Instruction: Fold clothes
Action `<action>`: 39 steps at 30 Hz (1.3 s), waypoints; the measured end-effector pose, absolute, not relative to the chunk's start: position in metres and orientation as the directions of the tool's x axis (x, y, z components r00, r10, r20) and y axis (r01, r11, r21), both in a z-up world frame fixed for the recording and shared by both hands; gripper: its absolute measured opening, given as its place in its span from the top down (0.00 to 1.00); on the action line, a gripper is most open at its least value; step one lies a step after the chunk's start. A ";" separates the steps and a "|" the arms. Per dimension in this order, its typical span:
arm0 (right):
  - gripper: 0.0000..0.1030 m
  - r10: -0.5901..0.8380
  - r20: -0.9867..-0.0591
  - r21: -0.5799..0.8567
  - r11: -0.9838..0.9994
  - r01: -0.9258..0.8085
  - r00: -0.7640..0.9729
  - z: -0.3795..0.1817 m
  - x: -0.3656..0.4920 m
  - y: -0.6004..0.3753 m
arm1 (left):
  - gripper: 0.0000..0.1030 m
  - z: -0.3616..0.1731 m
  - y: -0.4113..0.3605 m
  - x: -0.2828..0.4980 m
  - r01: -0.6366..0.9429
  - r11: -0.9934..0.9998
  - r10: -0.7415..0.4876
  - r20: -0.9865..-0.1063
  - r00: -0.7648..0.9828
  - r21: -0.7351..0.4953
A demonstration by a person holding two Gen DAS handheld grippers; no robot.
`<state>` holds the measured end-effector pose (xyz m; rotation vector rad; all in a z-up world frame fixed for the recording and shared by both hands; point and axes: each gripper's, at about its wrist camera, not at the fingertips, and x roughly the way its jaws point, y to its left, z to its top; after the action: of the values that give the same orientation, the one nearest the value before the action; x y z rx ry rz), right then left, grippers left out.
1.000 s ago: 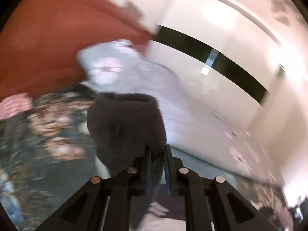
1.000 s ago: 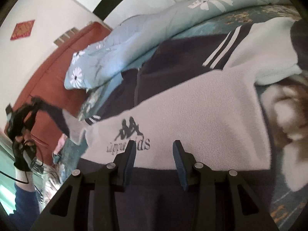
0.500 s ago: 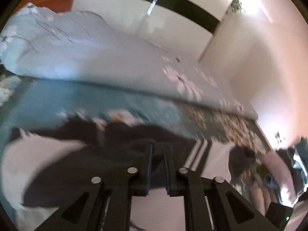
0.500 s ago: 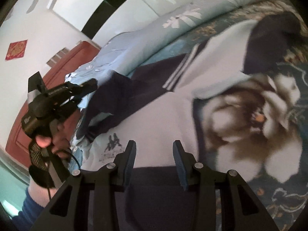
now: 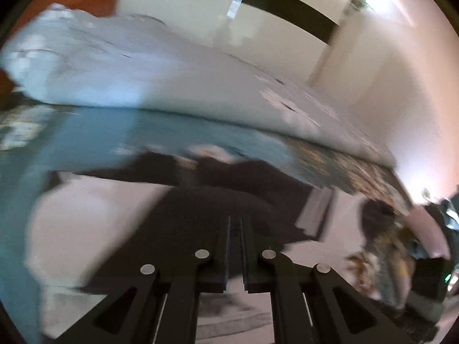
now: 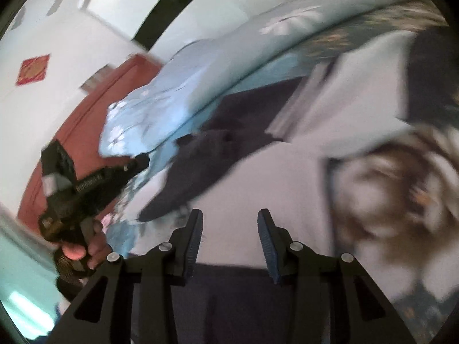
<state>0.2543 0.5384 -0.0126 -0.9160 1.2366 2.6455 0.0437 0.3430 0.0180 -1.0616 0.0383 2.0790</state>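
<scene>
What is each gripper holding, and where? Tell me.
Left gripper: shut on the dark sleeve of the sweatshirt, near its cuff end. Right gripper: open, holding nothing.

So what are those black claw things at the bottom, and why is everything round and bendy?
Those claws are grabbers that a person holds, one in each hand. A tiny wide-eyed camera sits on each, which bends the picture. In the left-hand view, the left gripper is squeezed shut, pinching the dark sleeve of a white and navy sweatshirt. In the right-hand view, the right gripper is open above the sweatshirt, holding nothing. There you also see the person's hand carrying the other grabber. The sweatshirt lies on a flowery bedspread, with a pale blue duvet behind.
</scene>
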 end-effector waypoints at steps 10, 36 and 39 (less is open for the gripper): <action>0.60 -0.291 -0.599 0.706 -0.632 -0.321 -0.746 -0.040 0.151 0.566 | 0.69 -0.029 0.204 0.002 -0.393 -0.877 0.447 -0.767 -0.461 -0.275; 0.82 -0.096 -0.553 0.616 -0.716 -0.328 -0.828 0.003 0.169 0.583 | 0.55 -0.064 0.194 -0.025 -0.231 -0.878 0.479 -0.753 -0.452 -0.419; 0.82 -0.137 -0.597 0.649 -0.661 -0.376 -0.790 -0.027 0.170 0.592 | 0.56 -0.064 0.195 -0.024 -0.233 -0.879 0.477 -0.753 -0.453 -0.416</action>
<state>0.1696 0.5917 -0.0269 -0.9514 1.2205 2.5718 -0.0238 0.1949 -0.0641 -1.3307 -0.3538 2.3423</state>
